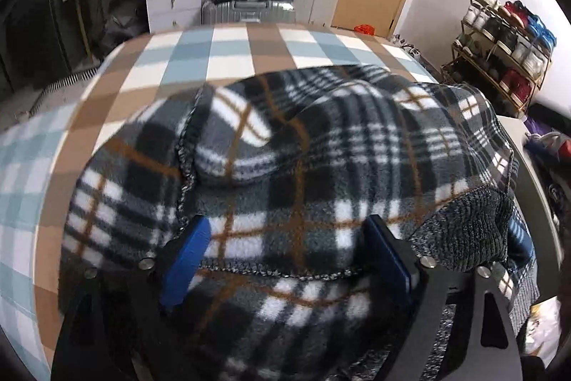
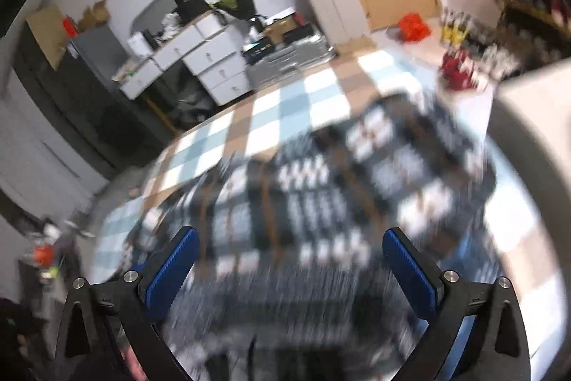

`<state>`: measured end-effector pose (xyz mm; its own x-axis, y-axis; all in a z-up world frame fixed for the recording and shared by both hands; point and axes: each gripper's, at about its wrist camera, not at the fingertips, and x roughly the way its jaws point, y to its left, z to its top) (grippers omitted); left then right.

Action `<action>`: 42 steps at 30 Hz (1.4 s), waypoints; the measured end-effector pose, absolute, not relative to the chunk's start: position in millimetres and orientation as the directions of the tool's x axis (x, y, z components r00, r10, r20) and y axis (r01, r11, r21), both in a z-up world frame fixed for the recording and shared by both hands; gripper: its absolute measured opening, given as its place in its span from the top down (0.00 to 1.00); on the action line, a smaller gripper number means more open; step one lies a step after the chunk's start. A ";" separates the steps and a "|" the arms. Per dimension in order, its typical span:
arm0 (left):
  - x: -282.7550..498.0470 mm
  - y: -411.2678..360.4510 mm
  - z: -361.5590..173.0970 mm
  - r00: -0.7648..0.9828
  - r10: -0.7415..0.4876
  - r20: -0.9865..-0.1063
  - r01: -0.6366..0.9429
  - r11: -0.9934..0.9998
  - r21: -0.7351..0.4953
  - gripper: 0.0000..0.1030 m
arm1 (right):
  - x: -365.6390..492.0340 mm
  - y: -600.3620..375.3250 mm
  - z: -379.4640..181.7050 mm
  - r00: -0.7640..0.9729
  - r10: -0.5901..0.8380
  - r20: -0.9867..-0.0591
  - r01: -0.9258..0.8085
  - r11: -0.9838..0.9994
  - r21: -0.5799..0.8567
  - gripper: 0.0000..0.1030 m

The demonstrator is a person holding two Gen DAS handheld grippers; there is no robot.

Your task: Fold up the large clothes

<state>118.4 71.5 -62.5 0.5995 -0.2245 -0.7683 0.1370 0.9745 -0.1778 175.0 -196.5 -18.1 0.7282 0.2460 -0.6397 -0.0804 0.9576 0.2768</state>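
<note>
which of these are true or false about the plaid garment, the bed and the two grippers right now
1. The plaid garment lies on a checked bedspread. True.
2. The left gripper is clamped shut on the garment. False: its jaws stand wide open over the fabric, not pressing it.
3. The right gripper is open with nothing pinched between its fingers. True.
4. The garment is plain red. False: it is black, white and grey plaid with orange lines.
5. A shoe rack stands beside the bed. True.
6. The garment hangs on a hanger. False: it lies bunched on the bed.
</note>
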 end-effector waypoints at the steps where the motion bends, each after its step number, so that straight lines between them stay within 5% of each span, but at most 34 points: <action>1: 118.3 73.9 -63.4 0.593 -0.231 -0.771 0.143 0.973 -0.181 0.15 | 188.2 -188.2 -13.0 0.725 0.220 -0.653 -0.082 0.969 0.234 0.00; 6: 112.1 71.8 -62.8 0.581 -0.238 -0.779 0.166 0.971 -0.172 0.15 | 252.4 -135.8 -34.1 0.556 0.120 -0.822 -0.135 0.989 0.053 0.00; 8: 110.4 71.0 -62.8 0.579 -0.233 -0.781 0.173 0.972 -0.161 0.15 | 264.0 -130.1 -57.1 0.511 -0.023 -0.859 -0.101 0.991 -0.087 0.00; 12: 109.4 71.1 -64.1 0.581 -0.215 -0.785 0.179 0.975 -0.134 0.15 | 264.1 -130.7 -94.3 0.421 -0.061 -0.905 -0.162 0.977 -0.141 0.00; 23: 104.1 81.1 -62.9 0.566 -0.233 -0.791 0.178 0.971 -0.159 0.15 | 241.0 -159.7 -38.5 0.591 0.010 -0.806 -0.149 0.984 -0.098 0.00; 28: 106.0 82.5 -63.6 0.561 -0.239 -0.792 0.168 0.970 -0.174 0.15 | 244.9 -171.3 -72.5 0.447 -0.134 -0.884 -0.150 0.964 -0.222 0.00; 35: 105.9 84.3 -63.1 0.562 -0.251 -0.788 0.172 0.967 -0.186 0.15 | 215.5 -203.2 -92.8 0.452 -0.069 -0.889 -0.226 0.956 -0.189 0.00; 42: 103.2 91.3 -57.5 0.550 -0.291 -0.783 0.138 0.956 -0.258 0.15 | 166.2 -200.5 -46.4 0.569 0.016 -0.822 -0.229 0.963 -0.140 0.00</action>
